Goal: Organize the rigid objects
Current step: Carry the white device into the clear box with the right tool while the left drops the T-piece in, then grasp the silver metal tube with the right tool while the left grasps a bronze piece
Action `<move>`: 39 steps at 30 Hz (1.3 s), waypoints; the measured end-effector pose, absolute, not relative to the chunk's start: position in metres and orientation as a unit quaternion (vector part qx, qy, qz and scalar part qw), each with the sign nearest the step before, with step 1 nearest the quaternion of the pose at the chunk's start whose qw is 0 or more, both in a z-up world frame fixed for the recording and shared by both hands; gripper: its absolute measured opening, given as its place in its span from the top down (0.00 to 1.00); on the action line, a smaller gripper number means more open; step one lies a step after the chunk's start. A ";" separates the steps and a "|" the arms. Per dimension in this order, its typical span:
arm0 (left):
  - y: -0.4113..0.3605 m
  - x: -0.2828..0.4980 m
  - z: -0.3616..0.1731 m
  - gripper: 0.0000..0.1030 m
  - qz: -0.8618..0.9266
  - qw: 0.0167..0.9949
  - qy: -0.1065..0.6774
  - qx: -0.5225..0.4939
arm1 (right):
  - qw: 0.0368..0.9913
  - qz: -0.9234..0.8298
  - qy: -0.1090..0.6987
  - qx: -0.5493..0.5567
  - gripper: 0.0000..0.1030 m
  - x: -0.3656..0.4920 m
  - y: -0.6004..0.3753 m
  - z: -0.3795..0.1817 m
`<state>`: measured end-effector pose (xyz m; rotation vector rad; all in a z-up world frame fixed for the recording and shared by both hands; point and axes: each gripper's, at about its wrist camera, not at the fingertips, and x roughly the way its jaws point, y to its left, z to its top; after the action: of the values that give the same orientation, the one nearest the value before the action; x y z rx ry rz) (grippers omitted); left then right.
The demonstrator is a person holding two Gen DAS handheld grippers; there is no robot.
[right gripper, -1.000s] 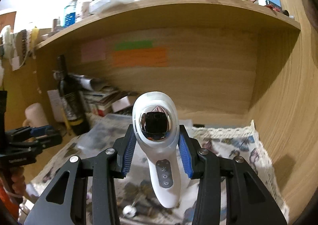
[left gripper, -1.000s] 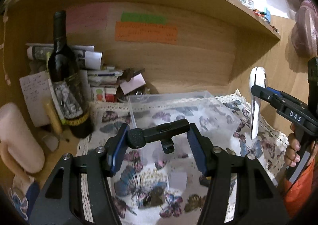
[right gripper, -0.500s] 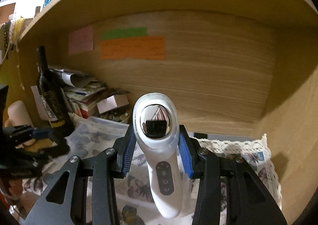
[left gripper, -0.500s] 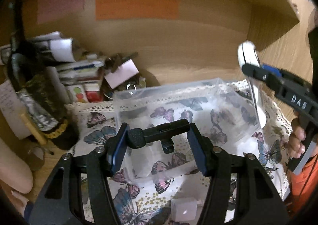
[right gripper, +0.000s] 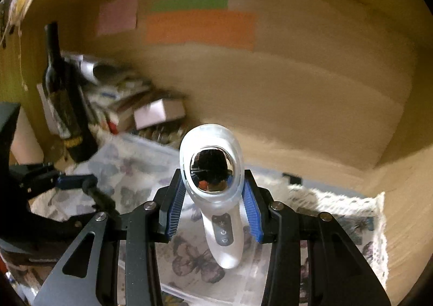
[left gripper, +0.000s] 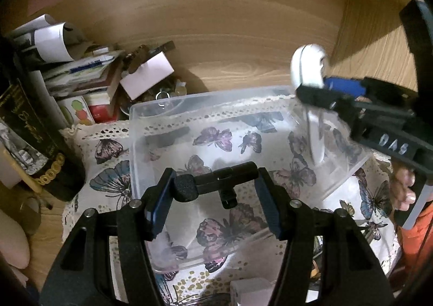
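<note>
- While both tongs hang over the clear plastic bin, the white handheld device sits pinched between the blue pads of the right gripper, mirrored head up and forward, button handle pointing down toward the bin floor.
- Long axis of device roughly vertical, slightly tilted; in the left view its lower tip hangs inside or just above the bin's right part, cannot tell if touching the floor.
- Left gripper is clamped on a black camera mount part, long axis crosswise between the pads, short stub pointing down, over the bin's near-middle.
- Right gripper looks nearer to a drop; likely next is lower and release, left follows.
- Bin appears to hold nothing loose; butterfly tablecloth shows through it.
- Left of the left tongs: wine bottle, paper pile.
</note>
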<state>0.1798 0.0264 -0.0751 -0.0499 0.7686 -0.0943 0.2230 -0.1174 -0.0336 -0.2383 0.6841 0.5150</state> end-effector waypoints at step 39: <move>0.054 0.060 -0.063 0.04 0.019 0.941 0.336 -0.024 | 0.918 0.209 0.331 -0.063 0.19 0.112 -0.180 -0.037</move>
<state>0.0602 0.0535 -0.0631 -0.0490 0.6856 0.0382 0.1116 -0.1796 -0.0367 -0.1300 0.6815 0.4305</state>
